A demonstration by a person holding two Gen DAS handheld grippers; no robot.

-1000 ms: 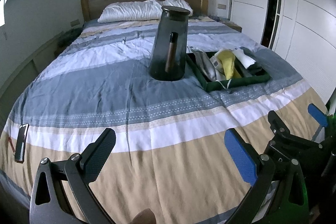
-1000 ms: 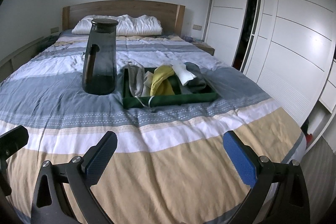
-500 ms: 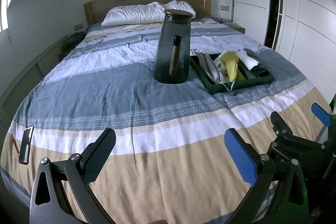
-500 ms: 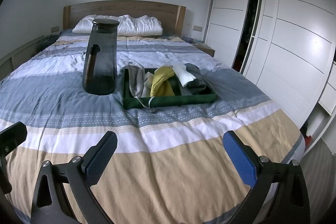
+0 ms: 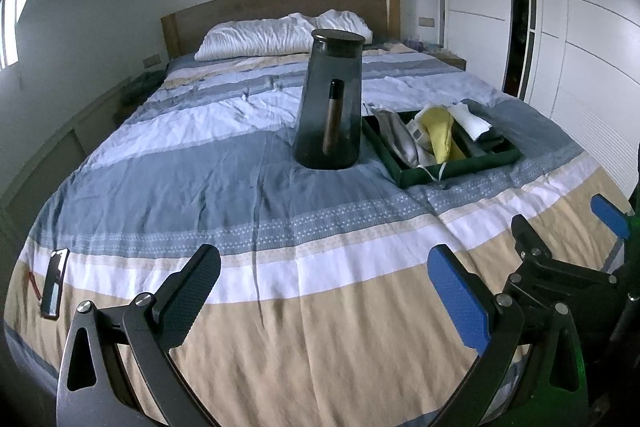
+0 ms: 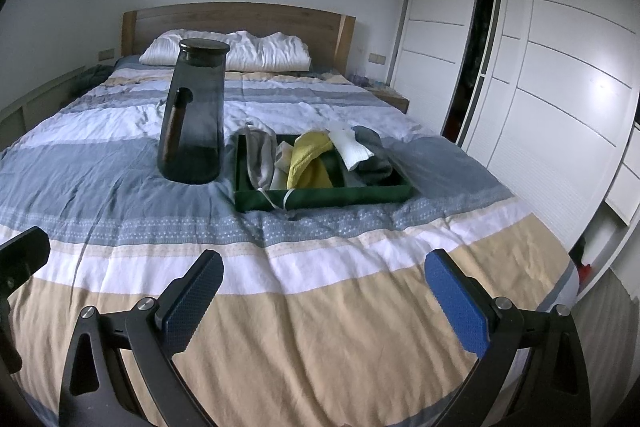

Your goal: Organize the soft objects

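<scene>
Green tray [image 6: 320, 197], shallow and rectangular, on the grey band of the striped bedspread [image 6: 280, 307], mid-bed and right of centre. Contents, soft items heaped together: grey pouch [image 6: 258, 159] at the left end, its cord trailing over the front wall; yellow cloth [image 6: 306, 163] in the middle, a pale item half under it; white folded cloth [image 6: 352, 149] to its right, resting on a dark grey bundle [image 6: 374, 163] at the right end.

Smoked-glass pitcher [image 6: 194, 115], tall, dark lid on, brown handle facing me, upright just beside the tray's left end; whether they touch I cannot tell.

My left gripper [image 5: 324, 293]: jaws spread wide, nothing between them, held above the tan stripe at the foot of the bed, well apart from the tray. My right gripper [image 6: 324, 293]: likewise parted and empty, above the same stripe, to the right of the left one.

Black phone [image 5: 54, 283], flat near the bed's left edge, red cord beside it.

White pillows [image 6: 236, 57] against the wooden headboard [image 6: 240, 17].

White wardrobe [image 6: 560, 67] along the right wall, one door ajar on a dark gap.
</scene>
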